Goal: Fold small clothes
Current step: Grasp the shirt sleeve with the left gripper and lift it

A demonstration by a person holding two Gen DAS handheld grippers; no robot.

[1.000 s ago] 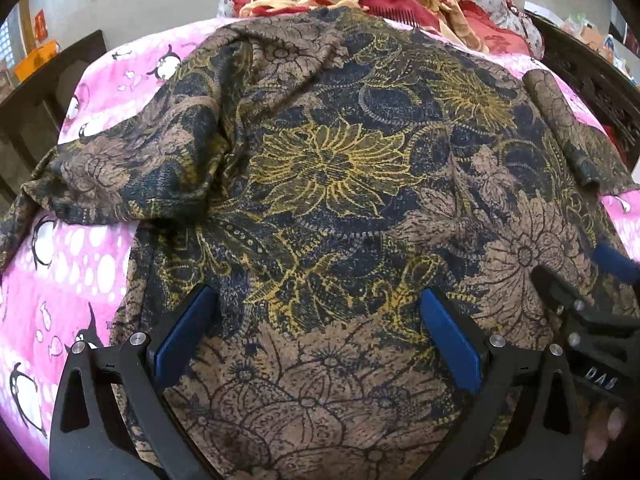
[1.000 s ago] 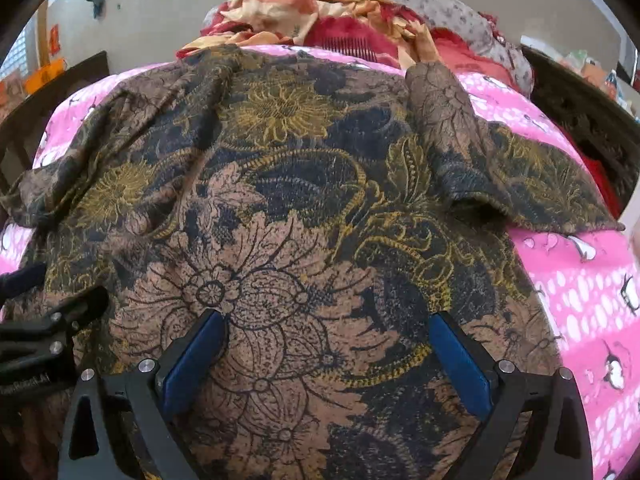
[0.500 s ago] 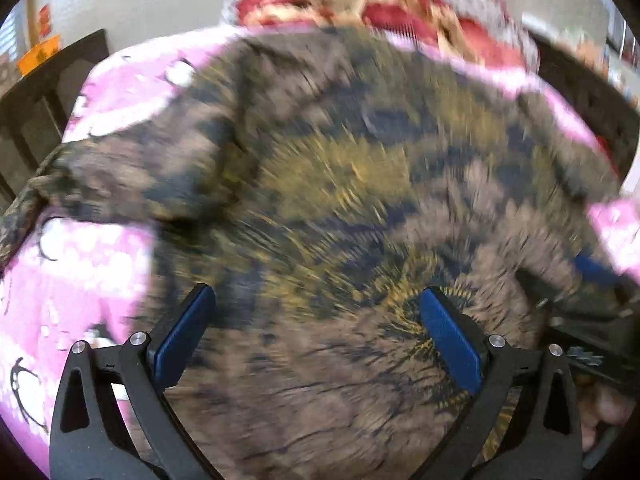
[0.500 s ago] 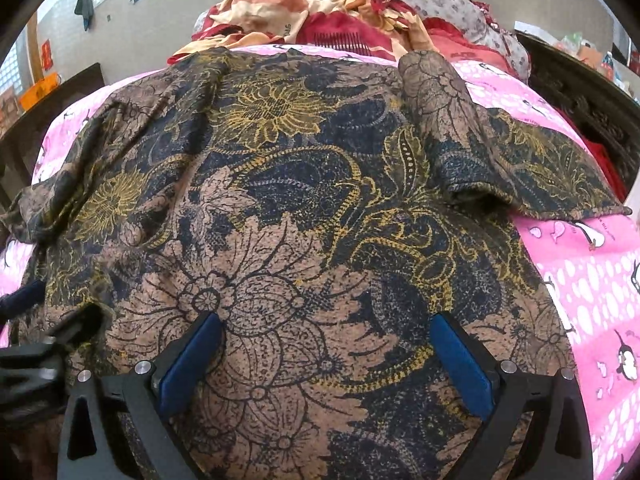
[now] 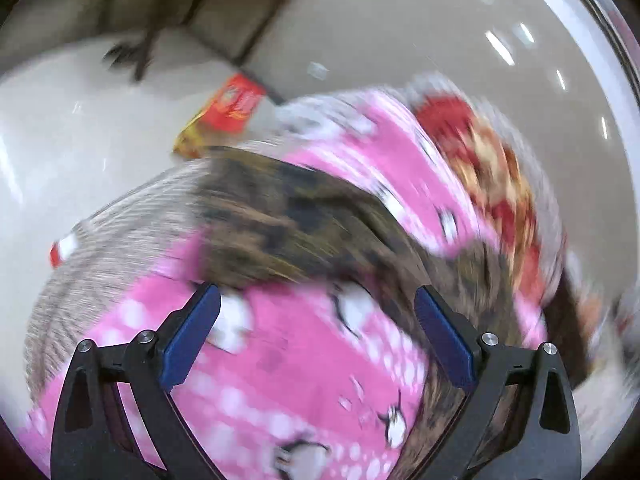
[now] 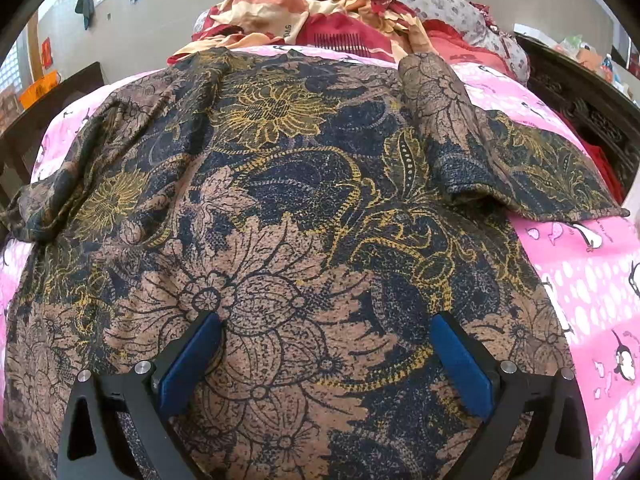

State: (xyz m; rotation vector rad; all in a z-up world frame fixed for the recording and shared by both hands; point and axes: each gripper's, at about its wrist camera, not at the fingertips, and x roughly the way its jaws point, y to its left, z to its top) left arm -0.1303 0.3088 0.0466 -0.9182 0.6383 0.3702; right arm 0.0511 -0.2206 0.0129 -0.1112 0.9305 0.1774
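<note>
Garment: batik shirt [image 6: 288,240], dark blue and brown with gold flowers, lay spread flat, seemingly back side up, across the bed [image 6: 592,280], on a pink penguin-print sheet.
Progress: folding appeared barely begun; the body lay open and unfolded, and no finished fold showed.
Right sleeve: short sleeve [image 6: 532,168] stuck out sideways onto the pink sheet, with a ridge of cloth doubled over near its shoulder.
Left sleeve: other sleeve [image 6: 52,204] lay bunched and rumpled at the far left edge of the bed.
What was left: by my judgement, both sleeves and the body folds all remained to do.
Right gripper [image 6: 326,360]: jaws wide apart, empty, hovering over the lower part of the shirt.
Left gripper [image 5: 316,340]: jaws wide apart, empty, above pink sheet near the bed's edge, with a stretch of shirt just beyond.
Hard to make out: left wrist view was heavily smeared by motion and tilted toward the floor [image 5: 80,128]; cloth edges there could not be traced.
Cut off: shirt hem fell below the frame in the right wrist view.
Background: heap of red and orange bedding [image 6: 320,16] lay past the collar.
</note>
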